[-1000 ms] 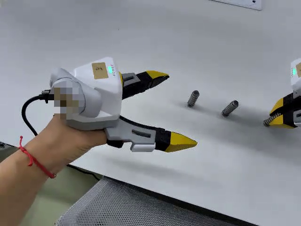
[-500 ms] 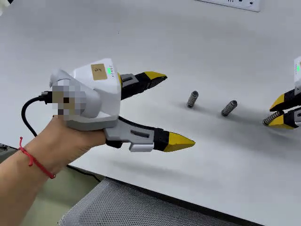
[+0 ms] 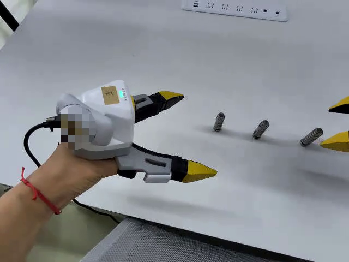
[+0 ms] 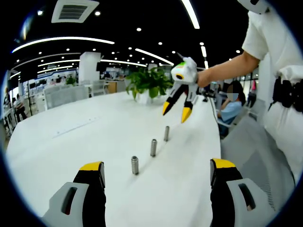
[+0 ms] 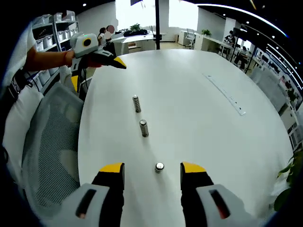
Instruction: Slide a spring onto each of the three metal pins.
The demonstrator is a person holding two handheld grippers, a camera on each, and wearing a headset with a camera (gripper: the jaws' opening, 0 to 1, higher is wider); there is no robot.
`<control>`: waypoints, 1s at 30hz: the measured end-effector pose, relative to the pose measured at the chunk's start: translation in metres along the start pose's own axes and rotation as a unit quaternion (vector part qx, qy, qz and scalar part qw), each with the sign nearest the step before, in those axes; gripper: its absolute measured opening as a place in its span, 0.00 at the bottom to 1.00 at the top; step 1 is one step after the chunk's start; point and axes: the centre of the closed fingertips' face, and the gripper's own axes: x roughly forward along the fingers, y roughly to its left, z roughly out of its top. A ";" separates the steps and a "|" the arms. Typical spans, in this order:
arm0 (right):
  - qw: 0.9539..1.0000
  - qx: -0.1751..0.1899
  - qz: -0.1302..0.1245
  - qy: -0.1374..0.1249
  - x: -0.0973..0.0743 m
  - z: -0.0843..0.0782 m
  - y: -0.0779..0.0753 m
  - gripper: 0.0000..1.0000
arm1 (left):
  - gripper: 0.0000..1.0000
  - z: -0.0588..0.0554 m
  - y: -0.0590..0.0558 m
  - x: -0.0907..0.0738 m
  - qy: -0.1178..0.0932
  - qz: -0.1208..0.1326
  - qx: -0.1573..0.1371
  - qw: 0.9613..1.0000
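Three springs (image 3: pixel 260 129) stand upright in a row on the white table (image 3: pixel 163 49), the right gripper (image 3: pixel 327 126) spread wide just beside the end spring (image 3: pixel 311 136), the left gripper (image 3: pixel 197 135) hanging wide-jawed, well apart from the row, over the near edge by a mesh chair (image 3: pixel 142 245), and a power strip (image 3: pixel 234 9) lying along the far side.

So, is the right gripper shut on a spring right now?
No, the right gripper is open, and the nearest spring stands free of both jaws.
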 end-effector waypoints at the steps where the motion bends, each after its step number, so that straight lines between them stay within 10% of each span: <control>1: 1.000 0.012 -0.006 -0.018 -0.006 -0.002 0.002 0.51 | 0.94 -0.002 0.001 -0.001 0.006 0.001 0.004 1.000; 16: 0.981 0.101 -0.048 -0.158 -0.037 -0.055 0.044 0.85 | 1.00 -0.020 0.000 -0.004 0.047 -0.005 0.038 0.998; 30: 0.969 0.114 -0.074 -0.207 -0.042 -0.043 0.065 0.99 | 1.00 -0.036 0.005 -0.005 0.070 0.009 0.030 0.997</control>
